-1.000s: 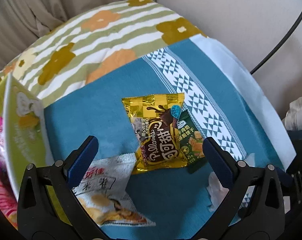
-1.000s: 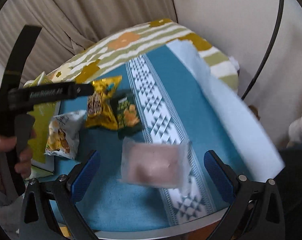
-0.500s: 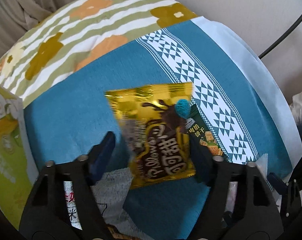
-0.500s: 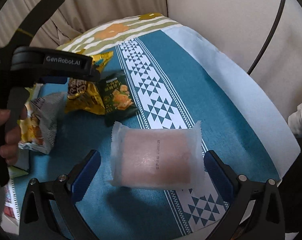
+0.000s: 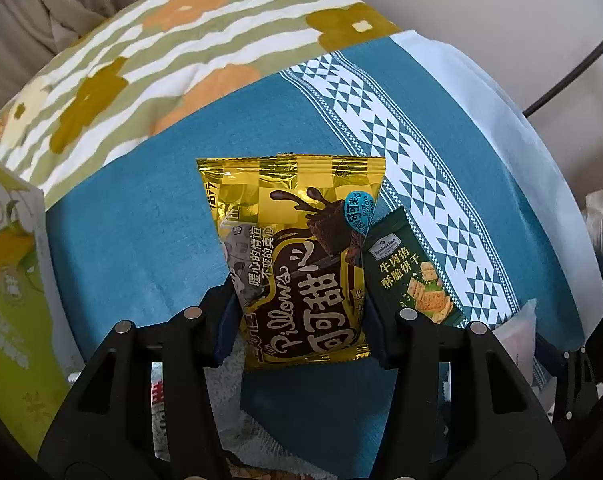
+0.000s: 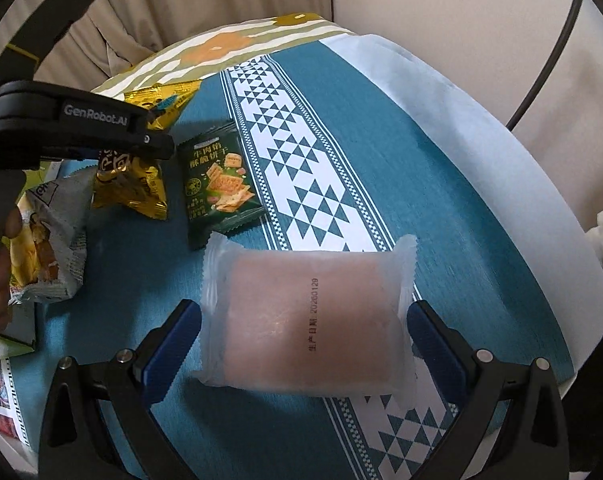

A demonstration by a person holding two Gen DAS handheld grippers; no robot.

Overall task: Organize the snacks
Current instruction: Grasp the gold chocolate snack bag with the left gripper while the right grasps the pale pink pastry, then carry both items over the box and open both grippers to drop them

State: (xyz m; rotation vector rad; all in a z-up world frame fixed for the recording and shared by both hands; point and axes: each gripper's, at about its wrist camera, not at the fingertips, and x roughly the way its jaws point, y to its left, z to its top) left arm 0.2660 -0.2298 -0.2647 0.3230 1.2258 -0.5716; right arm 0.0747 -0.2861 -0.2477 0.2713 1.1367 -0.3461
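Domestic interior, likely a living room or bedroom. Evidence: a small round tabletop [image 6: 461, 208], centre frame, dressed in a teal cloth [image 5: 149, 216] with a white triangle-pattern band, layered over a green-striped floral cloth [image 5: 173, 52] at upper left and a plain white sheet [image 6: 441, 92] along the right edge. Beige pleated curtains [image 6: 189, 4] hang across the upper left of the right wrist view; a plain cream wall [image 6: 441, 4] fills the upper right, with a thin black cable [image 6: 549, 68] running across it. Retail snack packets scattered on the cloth: a gold chocolate packet [image 5: 297, 264], a green cracker packet [image 6: 221, 188], a chip bag [image 6: 49, 236]. Household textiles throughout.
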